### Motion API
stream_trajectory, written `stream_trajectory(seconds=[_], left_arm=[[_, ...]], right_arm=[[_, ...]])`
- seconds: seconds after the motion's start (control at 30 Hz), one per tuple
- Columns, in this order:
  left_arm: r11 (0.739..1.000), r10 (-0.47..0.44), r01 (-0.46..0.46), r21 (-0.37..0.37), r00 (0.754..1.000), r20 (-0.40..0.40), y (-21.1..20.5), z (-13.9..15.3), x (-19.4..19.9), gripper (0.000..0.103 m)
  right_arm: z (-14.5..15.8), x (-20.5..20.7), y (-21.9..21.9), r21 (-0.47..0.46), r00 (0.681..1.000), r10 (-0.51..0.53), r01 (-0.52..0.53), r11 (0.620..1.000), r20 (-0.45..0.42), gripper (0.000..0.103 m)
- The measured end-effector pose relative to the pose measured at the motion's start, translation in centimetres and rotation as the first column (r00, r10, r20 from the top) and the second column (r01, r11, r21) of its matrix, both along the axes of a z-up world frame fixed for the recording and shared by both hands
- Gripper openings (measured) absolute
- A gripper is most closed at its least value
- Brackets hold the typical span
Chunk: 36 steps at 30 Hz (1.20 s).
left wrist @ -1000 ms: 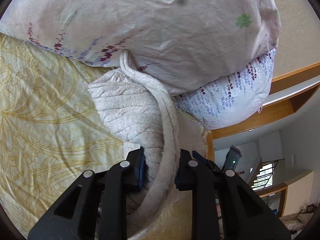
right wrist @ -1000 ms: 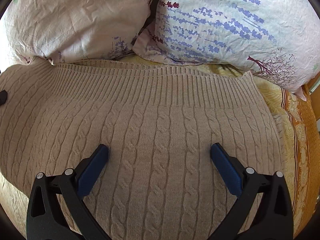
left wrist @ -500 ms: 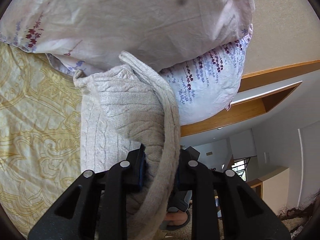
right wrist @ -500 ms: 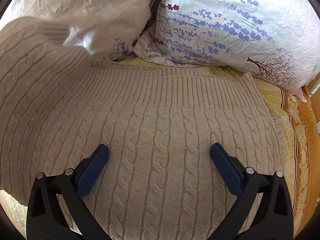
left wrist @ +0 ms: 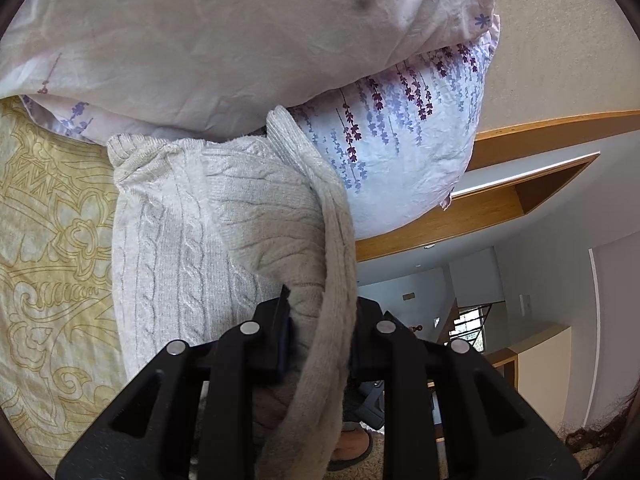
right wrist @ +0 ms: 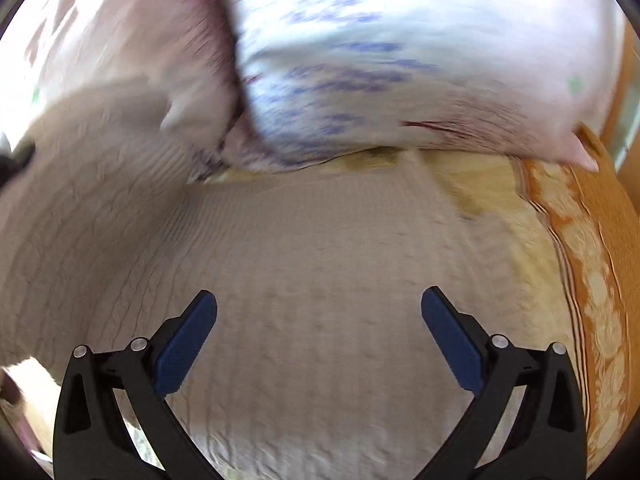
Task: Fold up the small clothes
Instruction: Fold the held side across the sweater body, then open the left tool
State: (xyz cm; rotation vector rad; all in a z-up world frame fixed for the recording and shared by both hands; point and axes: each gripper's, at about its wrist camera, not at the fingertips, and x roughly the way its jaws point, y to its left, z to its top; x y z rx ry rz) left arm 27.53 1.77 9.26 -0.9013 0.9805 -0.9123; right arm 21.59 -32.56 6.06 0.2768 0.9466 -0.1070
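A beige cable-knit sweater (left wrist: 208,232) lies on a yellow patterned bedspread (left wrist: 48,248). My left gripper (left wrist: 320,332) is shut on a bunched edge of the sweater and holds it lifted, so the knit hangs in a fold in front of the pillows. In the right wrist view the sweater (right wrist: 304,280) spreads flat under my right gripper (right wrist: 320,320), which is open and empty just above the knit. That view is motion-blurred. The sweater's left side curls upward there.
Two floral pillows (left wrist: 224,40) (right wrist: 400,60) lie at the head of the bed, touching the sweater's far edge. An orange bedspread border (right wrist: 592,264) runs along the right. A wooden headboard (left wrist: 500,200) and the room beyond show at the right of the left wrist view.
My left gripper has lifted the gripped sweater edge higher and carried it across, folding the left side over. My right gripper, still open, has shifted quickly and its view has blurred.
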Motion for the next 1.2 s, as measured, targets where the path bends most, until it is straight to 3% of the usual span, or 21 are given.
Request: stream_trajectory(seconds=[0.17, 0.4, 0.63, 0.77, 0.97, 1.0, 1.03, 1.13, 1.2], left_arm=[[1.0, -0.024, 0.024, 0.002, 0.999, -0.021, -3.5, -0.2, 1.1, 0.021], [0.994, -0.087, 0.091, 0.055, 0.994, -0.062, -9.4, -1.9, 1.9, 0.021], [0.978, -0.124, 0.142, 0.152, 0.985, -0.122, -13.5, -4.5, 1.8, 0.023], [0.96, -0.15, 0.172, 0.222, 0.982, -0.113, -15.8, -4.8, 1.5, 0.024], [0.957, -0.171, 0.189, 0.219, 0.98, -0.1, -19.5, -3.8, 2.0, 0.024], [0.957, -0.184, 0.198, 0.211, 0.979, -0.088, -20.3, -3.5, 2.0, 0.02], [0.953, -0.21, 0.222, 0.208, 0.975, -0.078, -21.3, -3.3, 1.9, 0.01], [0.923, -0.268, 0.275, 0.271, 0.961, -0.062, -23.6, -3.4, 1.6, 0.01], [0.925, -0.283, 0.29, 0.246, 0.957, -0.065, -23.5, -3.3, 1.2, 0.012]], right_arm=[[0.8, -3.6, -6.3, 0.152, 0.984, -0.178, 0.173, 0.973, 0.017, 0.102], [1.0, -7.1, -10.9, 0.2, 0.952, -0.305, 0.296, 0.934, 0.015, 0.102], [0.6, -8.6, -12.4, 0.22, 0.94, -0.342, 0.333, 0.917, 0.004, 0.102], [-0.1, -7.9, -12.6, 0.225, 0.937, -0.349, 0.339, 0.913, 0.004, 0.102], [-0.4, -8.2, -13.1, 0.225, 0.932, -0.361, 0.352, 0.908, -0.002, 0.102], [-0.4, -8.1, -13.3, 0.224, 0.932, -0.363, 0.354, 0.908, -0.004, 0.102], [-0.5, -8.2, -13.5, 0.224, 0.931, -0.365, 0.357, 0.907, -0.007, 0.102], [-0.4, -8.6, -13.8, 0.232, 0.926, -0.377, 0.368, 0.9, -0.005, 0.102], [0.0, -8.9, -14.4, 0.269, 0.925, -0.38, 0.362, 0.893, 0.014, 0.102]])
